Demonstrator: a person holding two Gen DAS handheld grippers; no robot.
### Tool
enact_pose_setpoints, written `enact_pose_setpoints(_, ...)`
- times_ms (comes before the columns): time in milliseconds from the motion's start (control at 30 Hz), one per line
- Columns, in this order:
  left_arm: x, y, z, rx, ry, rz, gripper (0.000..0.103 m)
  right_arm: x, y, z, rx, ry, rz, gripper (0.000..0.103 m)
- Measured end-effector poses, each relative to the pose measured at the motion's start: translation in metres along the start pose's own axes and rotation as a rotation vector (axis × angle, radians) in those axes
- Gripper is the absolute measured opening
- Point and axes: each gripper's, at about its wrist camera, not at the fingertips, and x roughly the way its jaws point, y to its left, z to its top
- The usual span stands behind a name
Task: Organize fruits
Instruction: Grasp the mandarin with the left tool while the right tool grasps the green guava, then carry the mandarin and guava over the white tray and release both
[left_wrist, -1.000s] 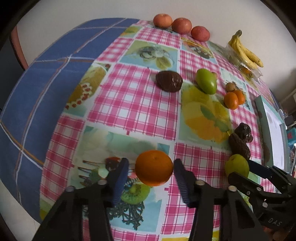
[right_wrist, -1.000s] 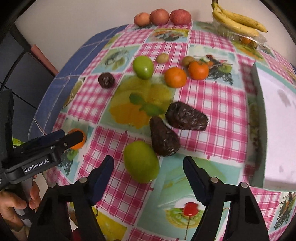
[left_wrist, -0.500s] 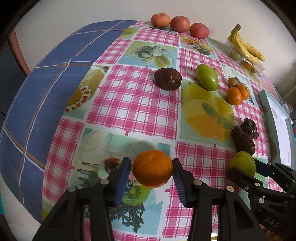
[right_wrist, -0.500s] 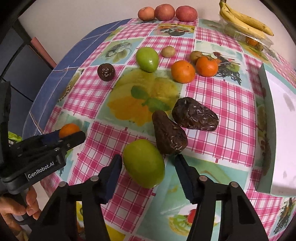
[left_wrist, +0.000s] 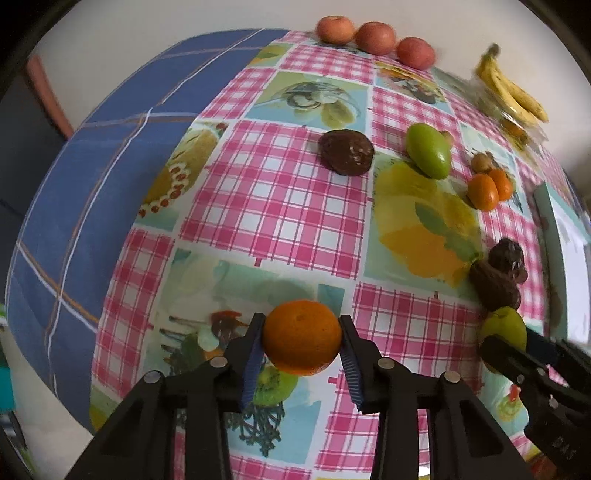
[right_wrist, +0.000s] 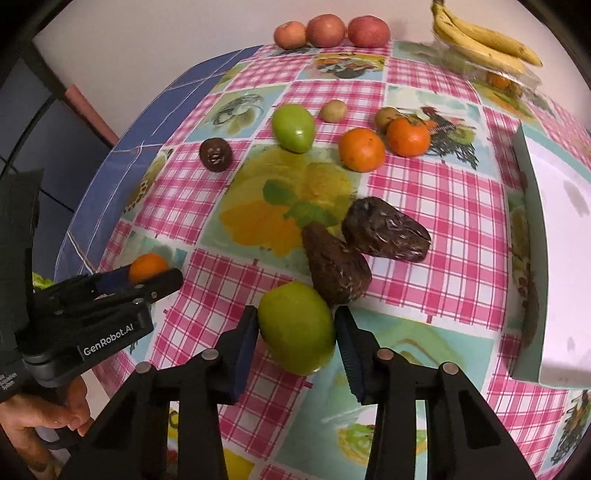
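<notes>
Pink-checked oilcloth (left_wrist: 280, 206) printed with fruit pictures covers the table in front of you, with a blue checked cloth (left_wrist: 92, 155) showing past its left edge. Your left gripper (left_wrist: 301, 338) has just been closing, and its blue pads now press both sides of an orange (left_wrist: 302, 336) near the front left of the table, so that fruit is gripped. Further back on that side sits a small dark round fruit (right_wrist: 216, 154), and right of it a green fruit (right_wrist: 293, 127) with two small brownish ones (right_wrist: 333, 110) close by. Along the far edge by the wall, three reddish apples (right_wrist: 327, 30) stand in a row. Near the middle, two oranges (right_wrist: 362, 149) rest side by side, touching or nearly so. In front of them lie two dark wrinkled avocados (right_wrist: 338, 269), one against the other. Your right gripper (right_wrist: 297, 330) has also just been closing; its jaws are clamped on a green fruit (right_wrist: 297, 328) that touches the nearer avocado. At the far right, bananas (right_wrist: 480, 44) lie on a clear wrapper. A white tray (right_wrist: 561, 258) with a grey-green rim sits along the right side.
</notes>
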Motion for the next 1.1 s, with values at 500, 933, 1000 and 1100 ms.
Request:
enact_pose_setpoints(500,-0.048,-0.033,0.019,-0.058,-0.070,-0.022,0.041,-0.053,-0.027,0.010,0.103,-0.123,0.107,0.044)
enact_pose_setpoints(933,-0.065,-0.107,0.034,0.030,-0.088,-0.083,0.041,-0.103,-0.101,0.021,0.275,-0.258,-0.030,0.044)
enact_pose_setpoints(1000,-0.066,-0.122,0.036,0.050,-0.088,-0.100,0.041,-0.108,-0.117,0.021,0.308,-0.267,-0.069,0.044)
enact_pose_setpoints(1100,-0.066,-0.146,0.039,0.086,-0.093,-0.121,0.041,-0.116,-0.139,0.020,0.359,-0.283,-0.117,0.044)
